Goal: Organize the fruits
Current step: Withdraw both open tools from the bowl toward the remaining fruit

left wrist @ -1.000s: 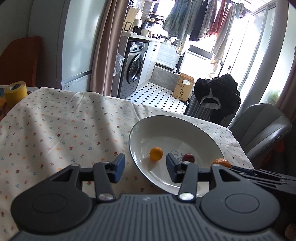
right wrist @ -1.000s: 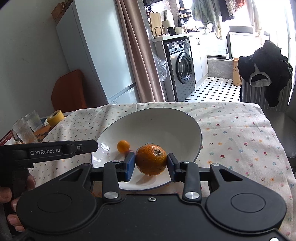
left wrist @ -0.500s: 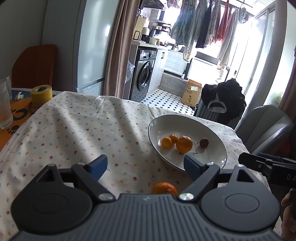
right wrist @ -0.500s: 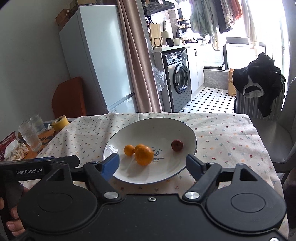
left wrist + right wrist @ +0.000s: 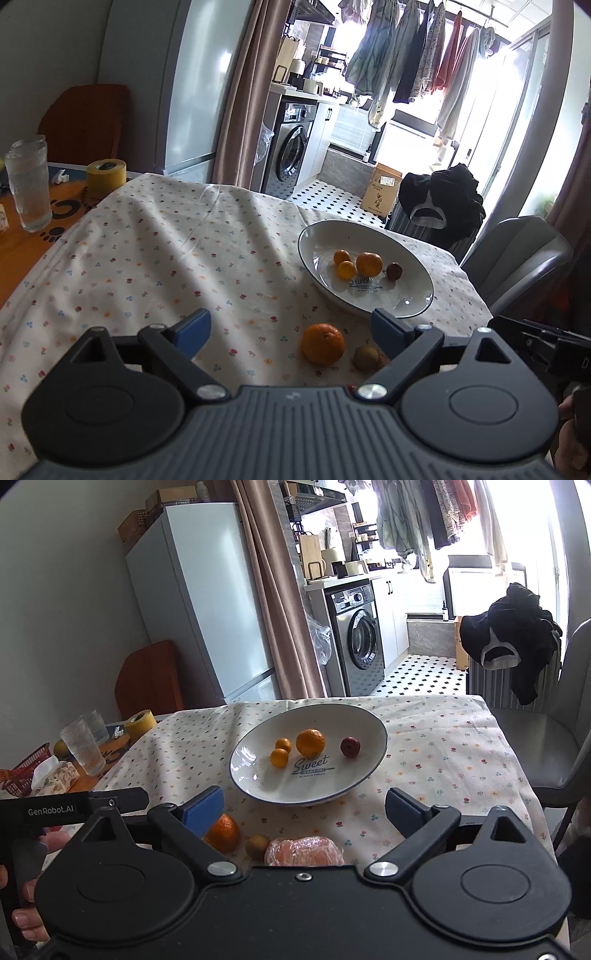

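Note:
A white plate (image 5: 384, 299) (image 5: 295, 786) on the flowered cloth holds a large orange (image 5: 310, 742), two small oranges (image 5: 279, 757) and a dark red fruit (image 5: 349, 746). Nearer to me on the cloth lie another orange (image 5: 323, 343), a brownish kiwi-like fruit (image 5: 365, 359) and a plastic-wrapped peeled fruit (image 5: 304, 851). My left gripper (image 5: 290, 326) hovers above the near orange, its jaws opening, nothing gripped. My right gripper (image 5: 304, 808) is short of the plate, above the wrapped fruit; its jaws are also opening and hold nothing.
Drinking glasses (image 5: 31, 184), a yellow tape roll (image 5: 106, 177) and a red basket (image 5: 22, 775) stand at the table's left end. A grey chair (image 5: 517, 258) stands beyond the right table edge. A hand holds the other gripper's handle (image 5: 74, 808).
The right gripper let go of the large orange, which now lies in the plate. Both grippers opened wide and drew back and up from the plate, bringing the near fruits into view.

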### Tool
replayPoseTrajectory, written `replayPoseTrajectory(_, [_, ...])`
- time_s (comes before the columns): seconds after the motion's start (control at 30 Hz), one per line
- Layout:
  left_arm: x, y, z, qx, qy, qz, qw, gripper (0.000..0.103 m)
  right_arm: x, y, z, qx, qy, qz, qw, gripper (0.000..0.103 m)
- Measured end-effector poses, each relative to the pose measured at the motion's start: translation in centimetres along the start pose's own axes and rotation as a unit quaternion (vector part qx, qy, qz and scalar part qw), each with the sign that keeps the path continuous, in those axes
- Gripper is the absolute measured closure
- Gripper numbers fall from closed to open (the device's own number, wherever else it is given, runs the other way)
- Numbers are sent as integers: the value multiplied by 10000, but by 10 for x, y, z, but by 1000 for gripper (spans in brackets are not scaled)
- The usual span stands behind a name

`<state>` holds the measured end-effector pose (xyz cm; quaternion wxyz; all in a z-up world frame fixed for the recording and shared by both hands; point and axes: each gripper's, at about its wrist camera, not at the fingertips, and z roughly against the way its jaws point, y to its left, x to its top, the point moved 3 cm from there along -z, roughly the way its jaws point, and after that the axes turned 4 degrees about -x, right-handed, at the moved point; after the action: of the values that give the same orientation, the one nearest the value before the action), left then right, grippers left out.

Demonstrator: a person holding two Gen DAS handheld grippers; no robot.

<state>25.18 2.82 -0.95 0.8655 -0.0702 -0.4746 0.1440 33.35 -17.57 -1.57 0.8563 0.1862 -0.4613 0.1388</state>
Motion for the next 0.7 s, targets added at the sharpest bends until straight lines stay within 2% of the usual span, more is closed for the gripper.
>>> replayPoseTrajectory(0.2, [-6,-3,27,12,-244,33,9997,0,-8,7,20,82,-44,62,9999,0])
replayPoseTrajectory(0.47, [-23,-1,56,-42,-350,37,9994,0,-20,10,40,273,-46,-97,9996,0])
replayPoseTrajectory(0.7, [-37,2,73,-110,-268,46,9996,0,-35,8,55,460,10,-356,9983,0])
